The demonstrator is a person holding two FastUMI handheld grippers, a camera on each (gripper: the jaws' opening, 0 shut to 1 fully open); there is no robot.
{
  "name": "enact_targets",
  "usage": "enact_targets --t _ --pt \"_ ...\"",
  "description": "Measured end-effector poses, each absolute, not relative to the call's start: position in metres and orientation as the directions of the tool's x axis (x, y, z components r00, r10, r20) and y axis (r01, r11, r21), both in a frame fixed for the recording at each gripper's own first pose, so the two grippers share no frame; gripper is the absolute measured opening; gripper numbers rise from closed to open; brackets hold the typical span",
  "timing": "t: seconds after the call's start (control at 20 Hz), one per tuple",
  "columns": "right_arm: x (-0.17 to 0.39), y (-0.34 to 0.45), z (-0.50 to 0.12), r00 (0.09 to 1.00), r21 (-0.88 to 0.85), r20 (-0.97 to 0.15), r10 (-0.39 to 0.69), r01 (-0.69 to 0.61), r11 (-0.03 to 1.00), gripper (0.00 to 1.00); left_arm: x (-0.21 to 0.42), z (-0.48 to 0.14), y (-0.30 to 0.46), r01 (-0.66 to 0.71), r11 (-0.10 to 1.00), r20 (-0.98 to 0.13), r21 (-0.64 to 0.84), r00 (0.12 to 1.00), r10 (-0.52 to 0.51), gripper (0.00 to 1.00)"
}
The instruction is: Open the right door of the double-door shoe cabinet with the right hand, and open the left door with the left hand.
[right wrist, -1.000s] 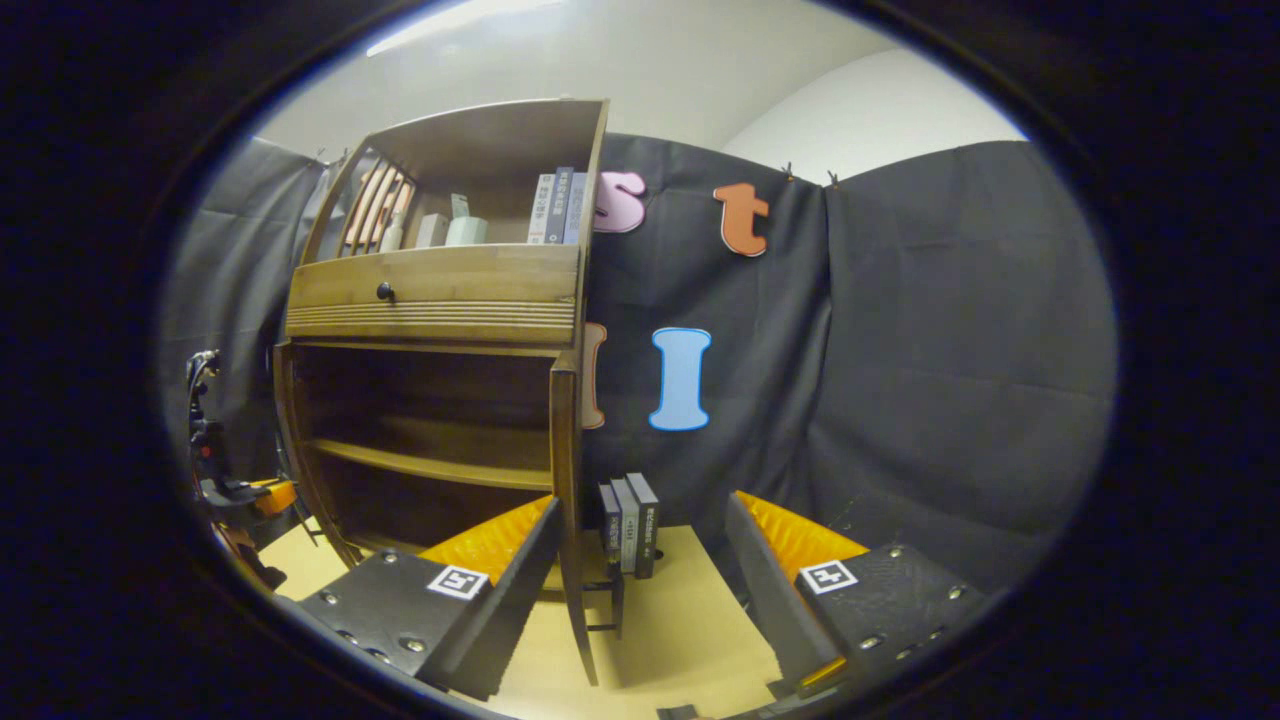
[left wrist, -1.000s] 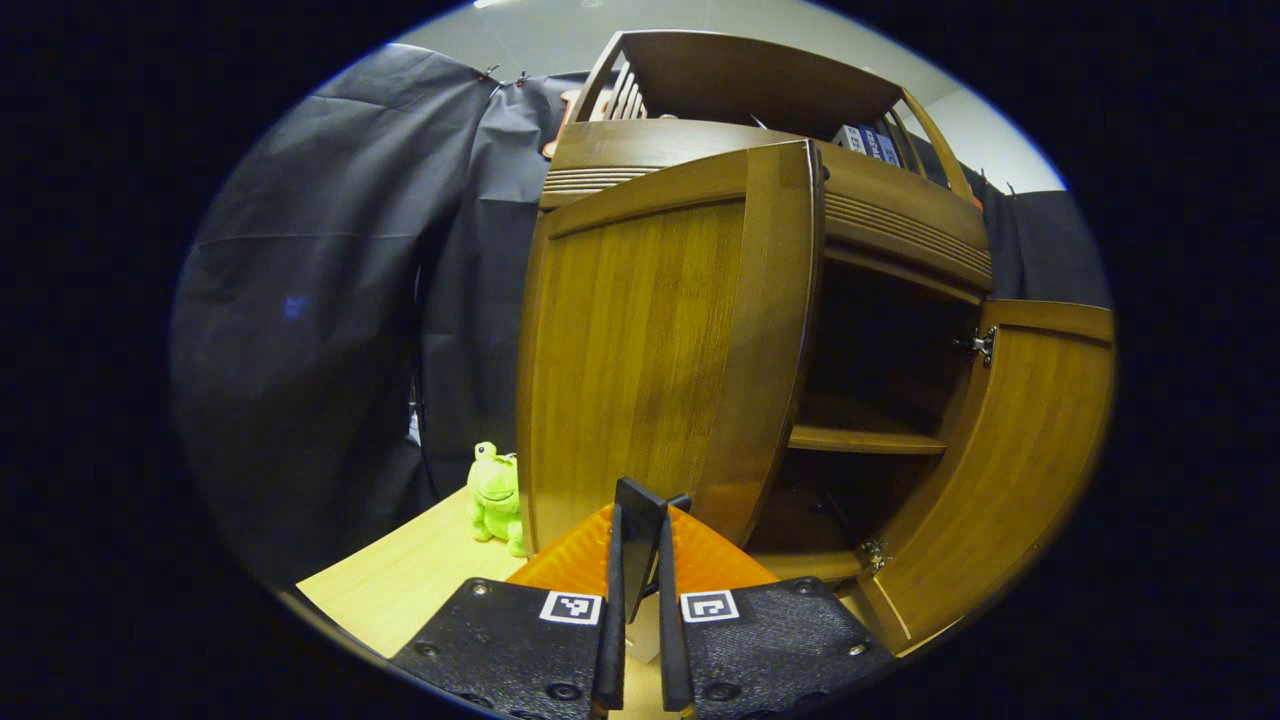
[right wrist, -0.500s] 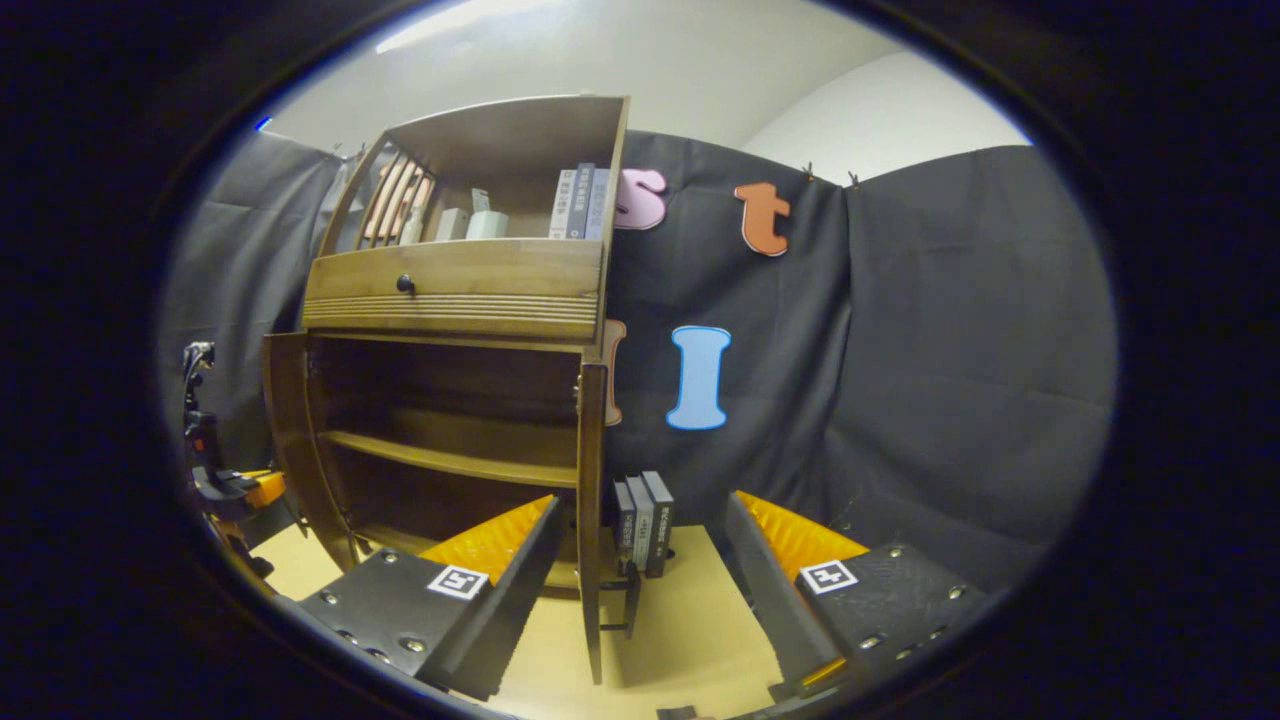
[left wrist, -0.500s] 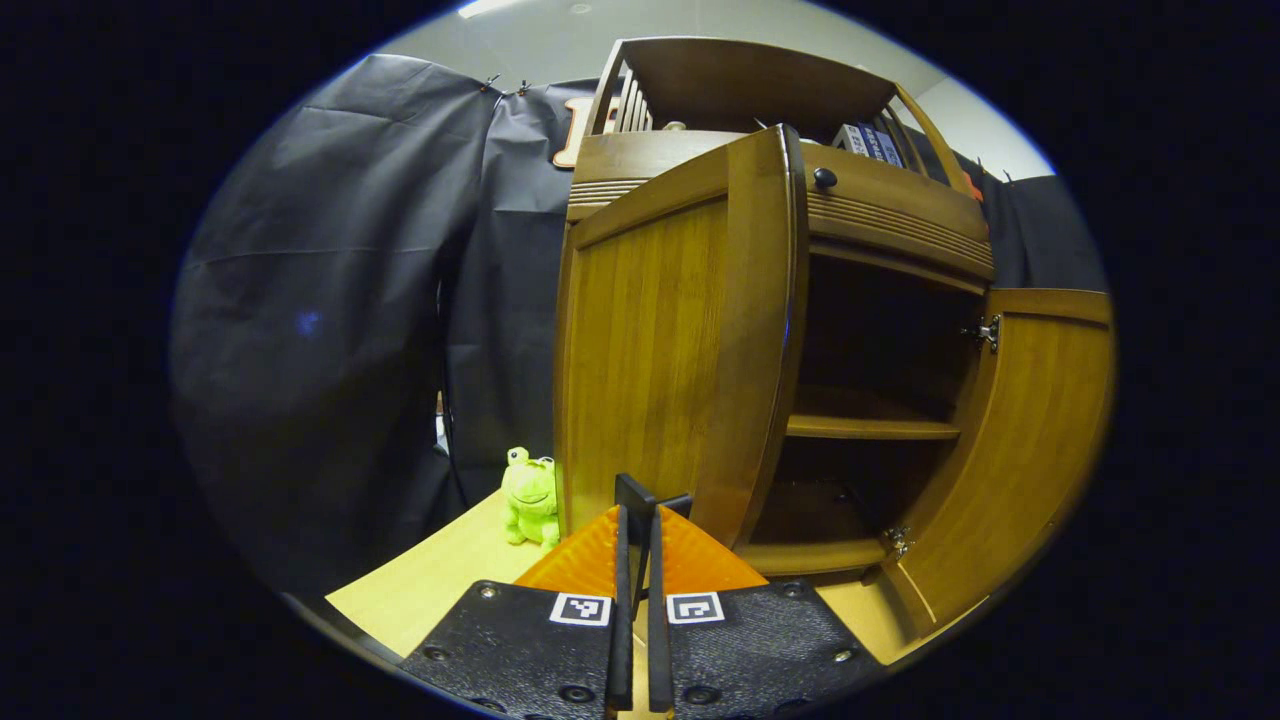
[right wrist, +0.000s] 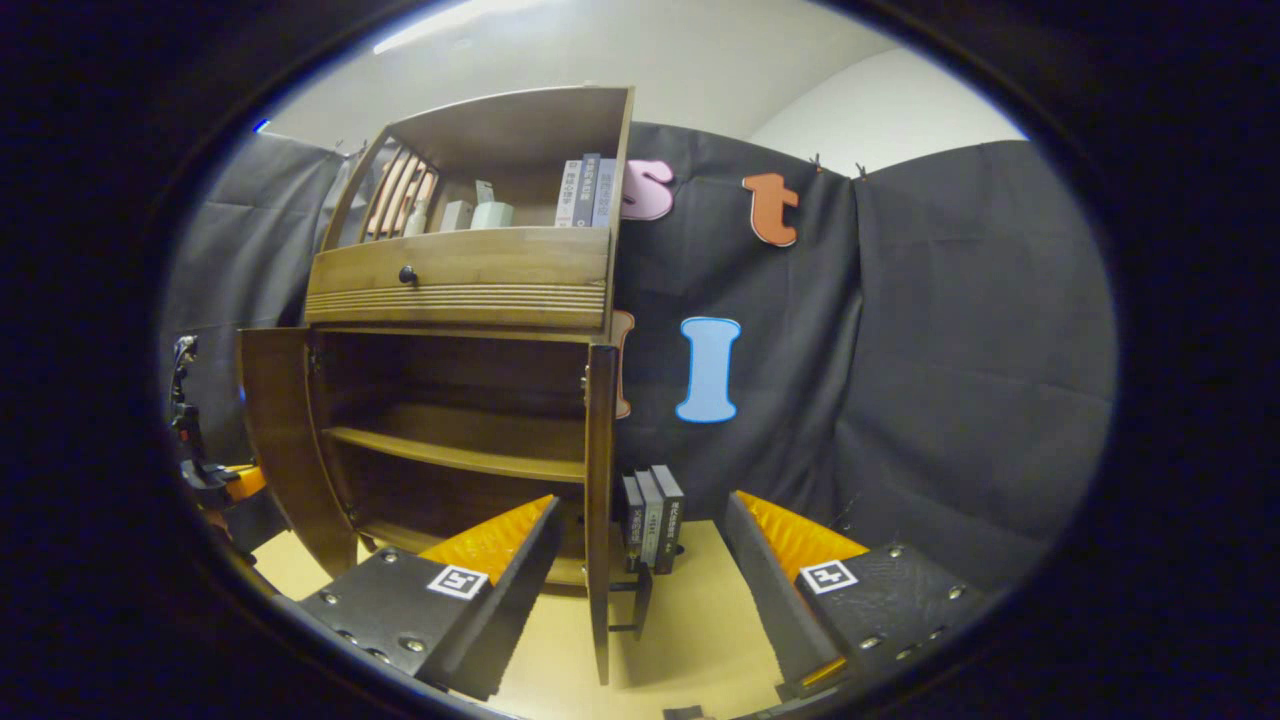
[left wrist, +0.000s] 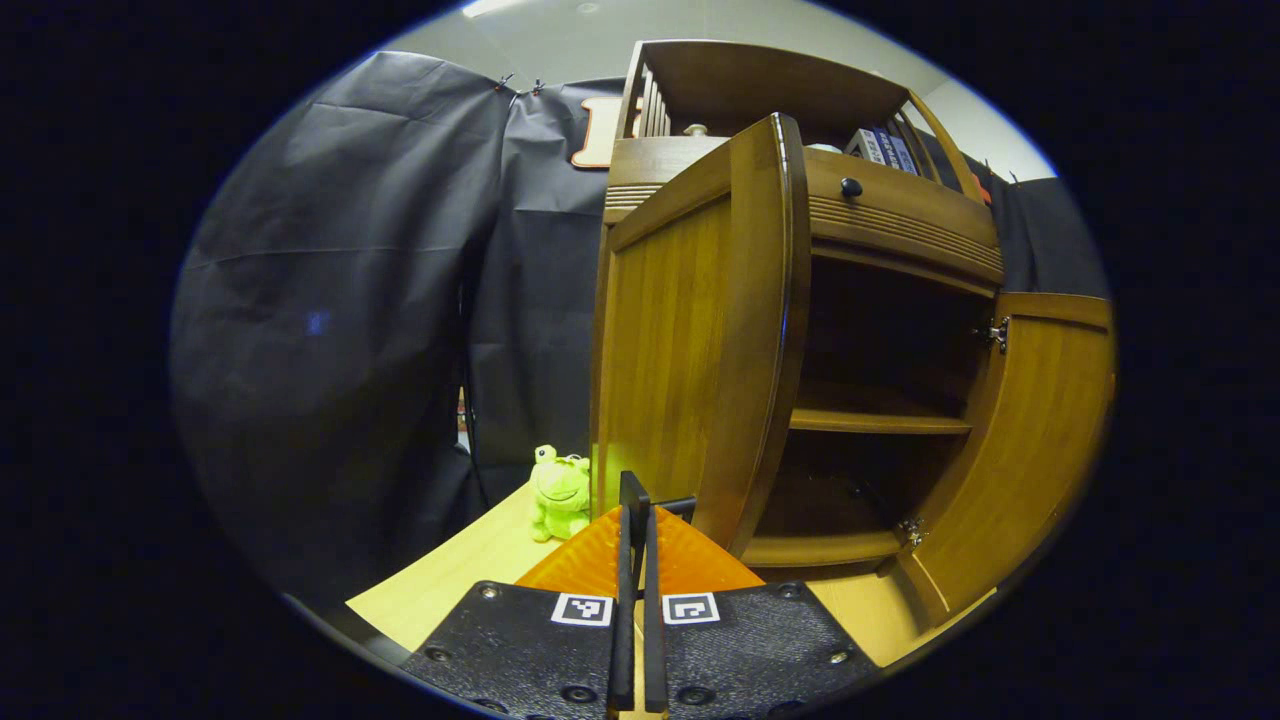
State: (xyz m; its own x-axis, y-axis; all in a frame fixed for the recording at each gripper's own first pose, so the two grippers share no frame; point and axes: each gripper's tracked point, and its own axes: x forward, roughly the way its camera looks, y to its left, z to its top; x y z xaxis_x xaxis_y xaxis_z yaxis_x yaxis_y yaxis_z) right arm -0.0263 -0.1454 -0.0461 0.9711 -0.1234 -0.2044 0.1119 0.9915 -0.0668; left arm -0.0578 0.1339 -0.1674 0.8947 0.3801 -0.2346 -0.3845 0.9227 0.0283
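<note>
We see shoe cabinet [right wrist: 455, 290] on tabletop [right wrist: 690, 640], both doors swung out. Left gripper [left wrist: 636, 520] fingers pinched nearly together on black handle of left door [left wrist: 690, 340]. Right gripper [right wrist: 640, 590] spread wide, right door [right wrist: 600, 500] edge-on between fingers, untouched. Green frog toy [left wrist: 560, 492] beside left door.

In the left gripper view, the left door [left wrist: 690, 340] of the shoe cabinet [left wrist: 900, 230] has swung wider than a second ago, uncovering the drawer knob [left wrist: 851, 187]. The left gripper [left wrist: 636, 500] fingers have drawn closer together. In the right gripper view, the right door [right wrist: 600, 500] has shifted slightly right.
</note>
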Motion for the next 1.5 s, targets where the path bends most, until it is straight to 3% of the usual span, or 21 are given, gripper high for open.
enact_targets --t 0.55,0.7,0.85,1.2,1.5 --pt "-0.012 -0.131 -0.06 0.969 -0.054 -0.235 -0.074 0.063 0.997 0.95 -0.075 -0.158 0.184 -0.494 0.869 -0.222 0.032 0.844 0.488 0.01" --pt "-0.009 -0.13 -0.063 0.968 -0.051 -0.241 -0.069 0.059 0.997 0.95 -0.08 -0.156 0.196 -0.518 0.855 -0.22 0.038 0.83 0.513 0.05" --pt "-0.006 -0.13 -0.067 0.967 -0.042 -0.246 -0.068 0.059 0.997 0.95 -0.081 -0.156 0.198 -0.515 0.856 -0.218 0.035 0.832 0.51 0.01" --pt "-0.004 -0.128 -0.071 0.965 -0.04 -0.258 -0.058 0.05 0.998 0.95 -0.088 -0.153 0.205 -0.547 0.836 -0.226 0.036 0.811 0.54 0.05" --pt "-0.002 -0.126 -0.075 0.963 -0.023 -0.264 -0.043 0.039 0.999 0.97 -0.118 -0.138 0.231 -0.638 0.77 -0.211 -0.012 0.755 0.621 0.0"
